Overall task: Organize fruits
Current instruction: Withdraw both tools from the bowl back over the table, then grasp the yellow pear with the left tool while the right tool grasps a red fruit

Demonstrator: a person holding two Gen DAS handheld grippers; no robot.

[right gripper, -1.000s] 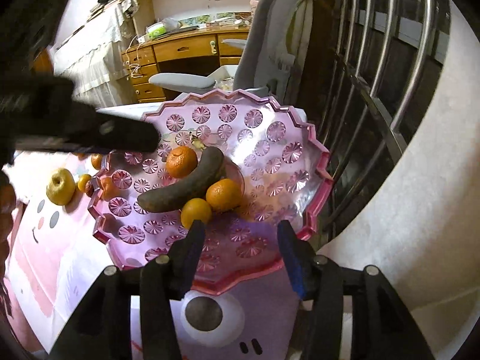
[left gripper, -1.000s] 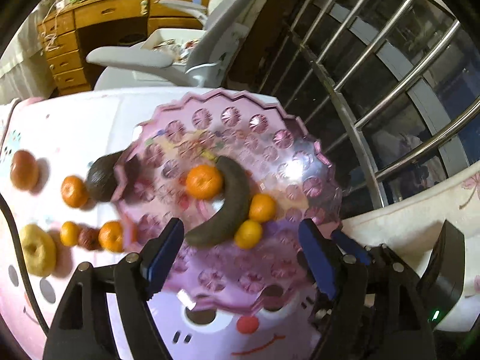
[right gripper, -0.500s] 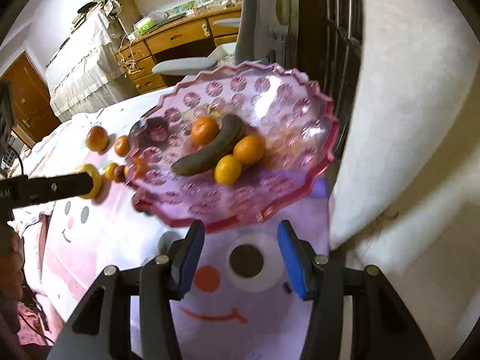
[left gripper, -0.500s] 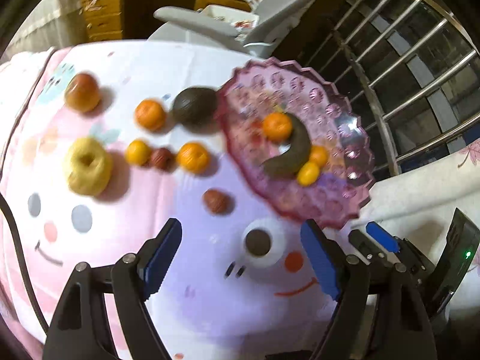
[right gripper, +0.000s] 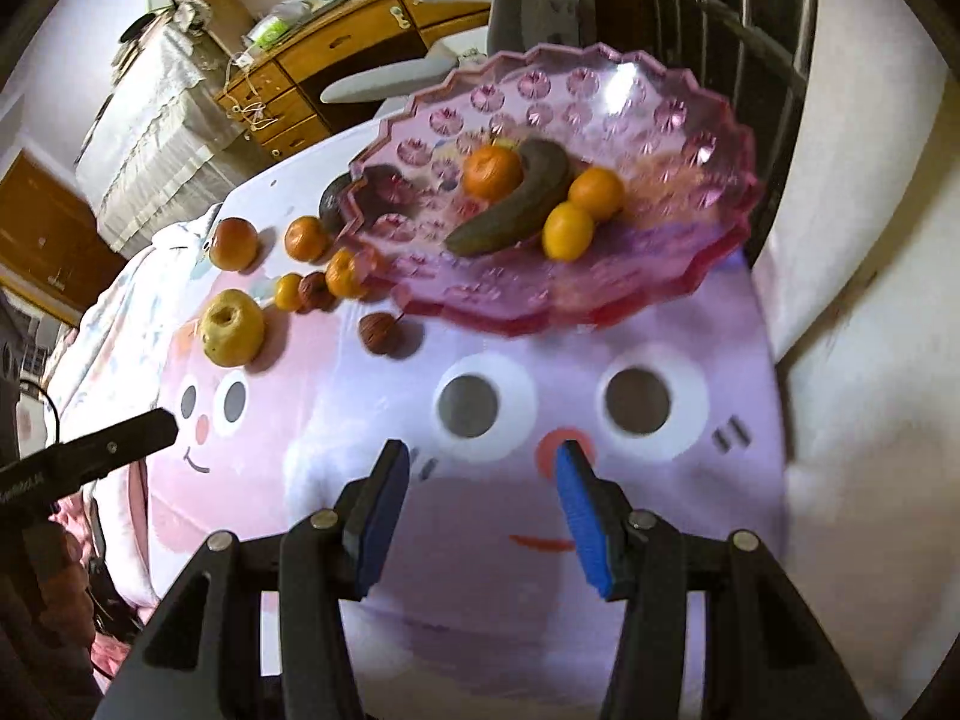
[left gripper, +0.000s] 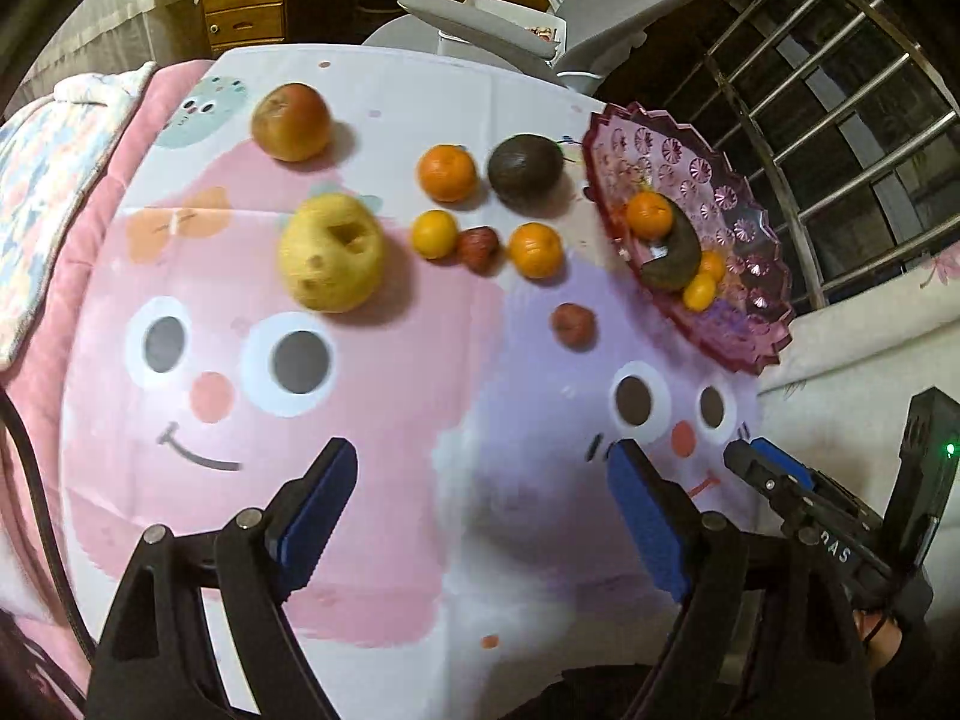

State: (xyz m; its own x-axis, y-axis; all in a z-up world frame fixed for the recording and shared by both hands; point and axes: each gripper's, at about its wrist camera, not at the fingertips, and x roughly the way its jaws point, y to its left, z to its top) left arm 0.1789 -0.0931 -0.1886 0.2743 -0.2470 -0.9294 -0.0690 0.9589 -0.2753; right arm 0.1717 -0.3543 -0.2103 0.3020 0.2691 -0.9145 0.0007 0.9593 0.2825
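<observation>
A pink scalloped plate [left gripper: 750, 222] [right gripper: 672, 120] stands at the table's far right and holds a dark banana [right gripper: 516, 204], an orange [right gripper: 492, 171] and two small yellow-orange fruits. On the cloth to its left lie a yellow apple [left gripper: 330, 252], a reddish apple [left gripper: 291, 120], a dark avocado [left gripper: 525, 171], several small oranges and two small red-brown fruits [left gripper: 573, 324]. My left gripper [left gripper: 480, 474] is open and empty above the cloth, near its front. My right gripper [right gripper: 480, 474] is open and empty, in front of the plate.
The table has a pink and lilac cartoon-face cloth [left gripper: 300, 480]. A grey office chair [left gripper: 540, 18] and a wooden desk [right gripper: 360, 42] stand behind it. Metal window bars [left gripper: 840, 90] and a white ledge run along the right side.
Both grippers have pulled back from the plate toward the table's front. The left view now takes in the loose fruits on the cloth. Both stayed open and empty.
</observation>
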